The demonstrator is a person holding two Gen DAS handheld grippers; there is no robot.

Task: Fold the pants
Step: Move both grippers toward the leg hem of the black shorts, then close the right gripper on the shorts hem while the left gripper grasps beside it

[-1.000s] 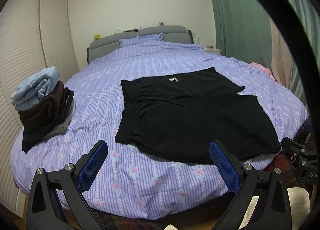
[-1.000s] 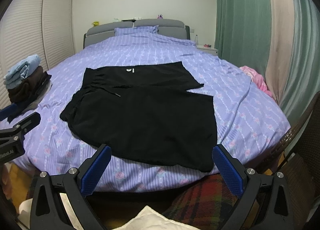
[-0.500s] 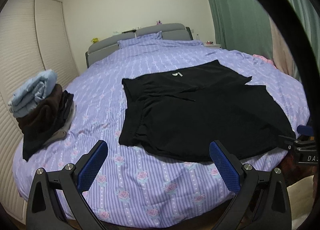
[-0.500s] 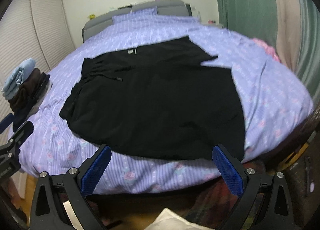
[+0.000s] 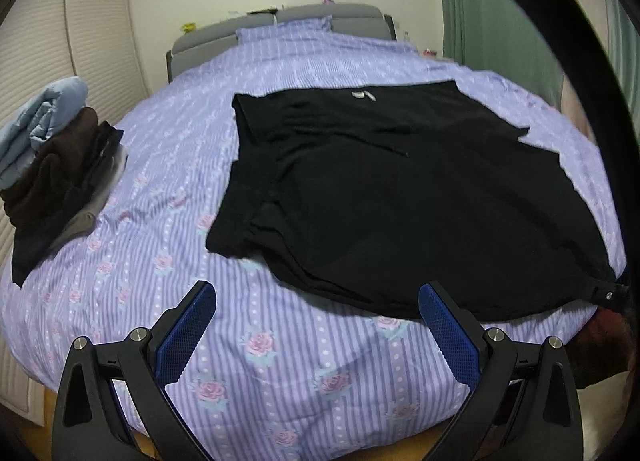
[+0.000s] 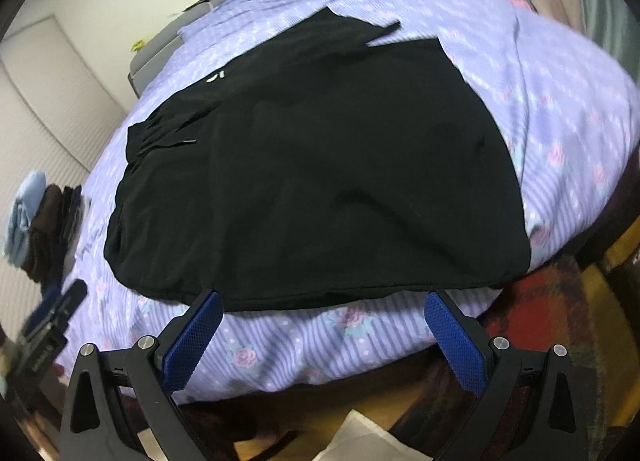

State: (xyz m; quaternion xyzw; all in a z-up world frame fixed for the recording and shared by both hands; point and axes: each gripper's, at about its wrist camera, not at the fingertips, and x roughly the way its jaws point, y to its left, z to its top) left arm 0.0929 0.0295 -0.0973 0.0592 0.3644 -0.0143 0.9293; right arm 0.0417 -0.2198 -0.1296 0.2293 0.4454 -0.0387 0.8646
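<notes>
**One pair of pants flat on the bed, two hand-held grippers released**

Nearest the pants' hem, the left hand-held gripper (image 5: 316, 321) hovers over the bedspread with its two blue pads spread wide, grasping nothing. The right hand-held gripper (image 6: 320, 321) is likewise released, its two pads just short of the hem at the bed's foot edge. One pair of black pants (image 5: 400, 197) lies spread flat on the bed (image 5: 280, 361), both legs side by side. Left of the pants sits one stack of folded clothes (image 5: 52, 165). Beyond the pants, one pillow (image 5: 284, 27) rests against the grey headboard (image 5: 208, 37).
</notes>
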